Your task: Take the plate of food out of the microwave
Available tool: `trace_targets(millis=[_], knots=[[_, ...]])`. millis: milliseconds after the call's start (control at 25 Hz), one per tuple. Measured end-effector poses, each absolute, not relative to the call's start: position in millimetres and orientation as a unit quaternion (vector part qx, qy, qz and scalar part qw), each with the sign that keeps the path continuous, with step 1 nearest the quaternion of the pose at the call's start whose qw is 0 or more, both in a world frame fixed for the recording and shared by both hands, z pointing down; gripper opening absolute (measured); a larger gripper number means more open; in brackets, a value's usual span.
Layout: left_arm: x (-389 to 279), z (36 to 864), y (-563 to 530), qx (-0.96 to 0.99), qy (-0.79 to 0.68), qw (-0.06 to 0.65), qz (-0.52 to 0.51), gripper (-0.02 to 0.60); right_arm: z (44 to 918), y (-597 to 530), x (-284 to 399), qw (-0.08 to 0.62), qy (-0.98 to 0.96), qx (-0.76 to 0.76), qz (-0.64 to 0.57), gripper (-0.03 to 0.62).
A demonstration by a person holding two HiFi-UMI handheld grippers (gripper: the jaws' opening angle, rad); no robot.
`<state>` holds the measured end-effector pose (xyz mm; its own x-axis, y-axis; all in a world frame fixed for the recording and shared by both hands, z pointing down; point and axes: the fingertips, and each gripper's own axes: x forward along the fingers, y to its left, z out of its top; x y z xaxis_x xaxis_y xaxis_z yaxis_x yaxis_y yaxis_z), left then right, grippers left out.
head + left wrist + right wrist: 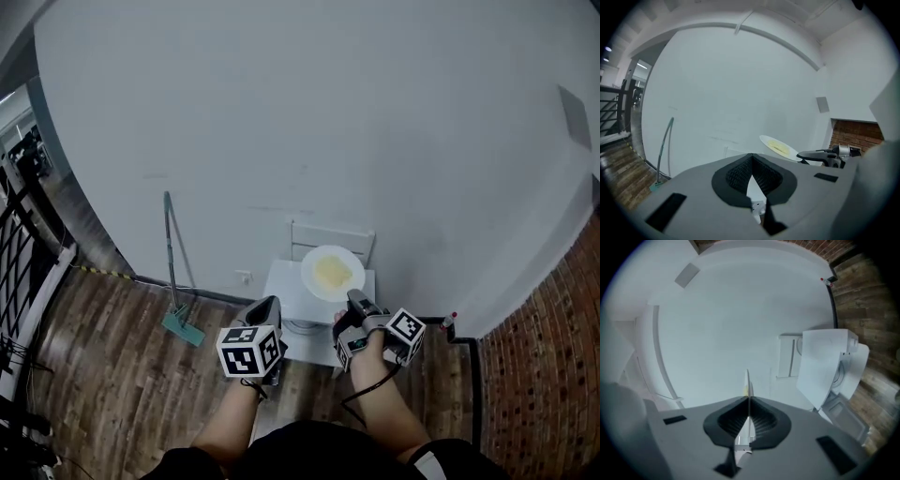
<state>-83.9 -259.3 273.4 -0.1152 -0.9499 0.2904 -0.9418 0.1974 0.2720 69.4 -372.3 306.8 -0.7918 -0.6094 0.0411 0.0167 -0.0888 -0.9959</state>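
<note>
The right claw is pressed together on the near rim of the white plate, pinching it. The right gripper view shows the plate edge-on as a thin line between the two pads, which close tight on it. The plate is held clear in the air in front of the white wall, roughly level, with a pale yellow portion of food lying in its middle. It is out of the white microwave, which stands below it against the wall, above the wooden floor.

The left claw is just to the left of the plate and apart from it. In the left gripper view its tips meet with nothing between them, so it is closed and empty. That view also shows the plate off to the right, with the right claw gripping its far side.

A mop leans against the wall to the left of the microwave.
</note>
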Motion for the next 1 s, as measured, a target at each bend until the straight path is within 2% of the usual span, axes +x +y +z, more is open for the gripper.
trace_targets(millis=[320, 1000], knots=[[-65.5, 247.6, -267.8, 0.655, -0.739, 0.155, -0.014, -0.002, 292.9, -376.2, 71.6, 0.209, 0.661, -0.228, -0.684, 0.025], [-47.0, 257.4, -262.8, 0.654, -0.741, 0.153, -0.016, -0.002, 323.0, -377.8, 84.0, 0.184, 0.657, -0.232, -0.693, 0.025]])
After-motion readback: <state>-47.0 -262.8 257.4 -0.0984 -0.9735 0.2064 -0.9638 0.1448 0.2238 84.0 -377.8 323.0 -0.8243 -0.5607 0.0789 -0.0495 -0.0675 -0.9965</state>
